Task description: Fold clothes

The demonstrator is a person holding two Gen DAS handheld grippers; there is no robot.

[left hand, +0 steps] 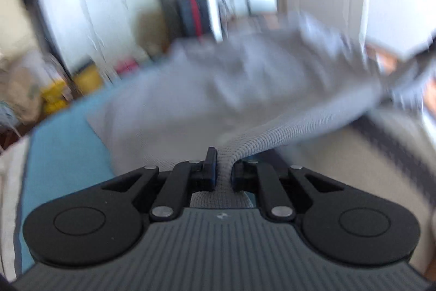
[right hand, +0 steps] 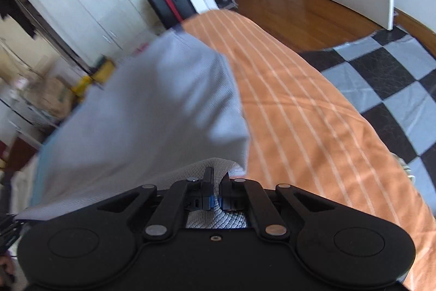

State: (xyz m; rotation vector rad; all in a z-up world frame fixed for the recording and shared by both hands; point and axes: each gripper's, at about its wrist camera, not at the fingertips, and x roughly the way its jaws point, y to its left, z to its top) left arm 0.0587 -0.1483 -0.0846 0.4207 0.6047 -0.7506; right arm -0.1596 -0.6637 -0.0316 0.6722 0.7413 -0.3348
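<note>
- The left black two-finger gripper (left hand: 222,168), at the lower centre of the left wrist view, has its jaws pinched tight on a ribbed edge of the pale grey knitted garment (left hand: 245,89).
- From that pinch the grey cloth runs away toward the upper right of the frame as a taut ridge. The rest of it spreads, blurred, across the middle of the frame.
- The right black two-finger gripper (right hand: 216,187), at the lower centre of the right wrist view, is likewise clamped on a fold of the same grey garment (right hand: 152,111).
- Here the cloth fans up and to the left of the jaws as a broad sheet; its far corner points toward the upper middle.
- The garment hangs lifted between both grippers. Each holds it equally close, so neither hand is nearer.
- Its long axis seems to run from one gripper to the other, though blur makes this uncertain.
- Beneath lie a blue cover (left hand: 62,149) and an orange cloth with thin white stripes (right hand: 313,122).
</note>
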